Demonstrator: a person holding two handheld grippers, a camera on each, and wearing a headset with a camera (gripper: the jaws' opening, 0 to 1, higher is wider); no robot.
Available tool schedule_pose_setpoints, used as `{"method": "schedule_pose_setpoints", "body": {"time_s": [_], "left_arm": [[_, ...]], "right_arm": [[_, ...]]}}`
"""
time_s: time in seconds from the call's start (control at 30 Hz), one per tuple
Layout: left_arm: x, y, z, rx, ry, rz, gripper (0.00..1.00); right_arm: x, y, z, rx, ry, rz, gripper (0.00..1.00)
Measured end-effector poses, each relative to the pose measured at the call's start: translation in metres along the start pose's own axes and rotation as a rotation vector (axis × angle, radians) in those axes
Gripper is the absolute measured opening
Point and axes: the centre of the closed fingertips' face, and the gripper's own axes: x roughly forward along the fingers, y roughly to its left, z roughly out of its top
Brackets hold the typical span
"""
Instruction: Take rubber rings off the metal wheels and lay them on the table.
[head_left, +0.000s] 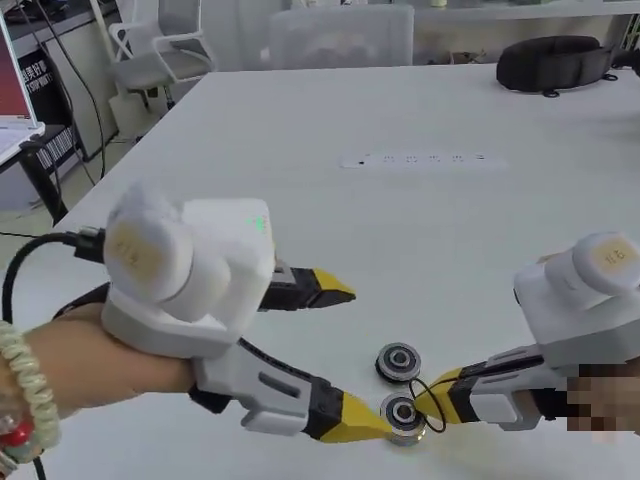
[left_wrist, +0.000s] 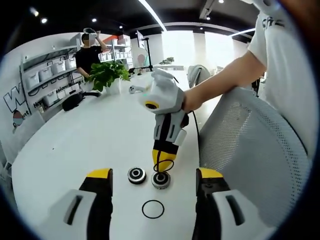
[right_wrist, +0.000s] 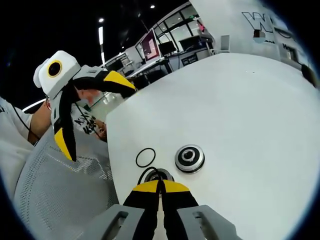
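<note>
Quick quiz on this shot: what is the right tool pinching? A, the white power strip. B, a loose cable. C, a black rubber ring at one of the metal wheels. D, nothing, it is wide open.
C: the right tool has its yellow tips closed together on a thin black rubber ring that loops up from the wheel just in front of it.

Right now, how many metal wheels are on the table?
2. The far wheel sits free on the table. The near wheel lies closer to the person, at the right claw tips. Hidden extras seem unlikely.
</note>
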Motion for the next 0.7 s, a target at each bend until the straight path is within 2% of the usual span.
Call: {"method": "schedule_pose_setpoints", "body": {"time_s": [0.2,0.33,0.53,0.7], "left_arm": [[-0.023,0.007,-0.007,-0.018,-0.003,0.060,0.68],[-0.038,0.011,-0.015,-0.041,-0.003,0.108,0.69],[-0.059,0.013,-0.027,-0.093,-0.021,0.167,0.69],[-0.064,0.009,-0.037,-0.121,-0.024,0.189,0.69]], "right_arm": [[-0.001,-0.001,0.000,0.003,-0.003,-0.002,0.00],[-0.001,0.000,0.001,0.004,-0.006,-0.002,0.00],[-0.003,-0.002,0.004,0.009,-0.018,-0.007,0.00],[-0.004,-0.002,0.004,0.014,-0.022,-0.009,0.00]]}}
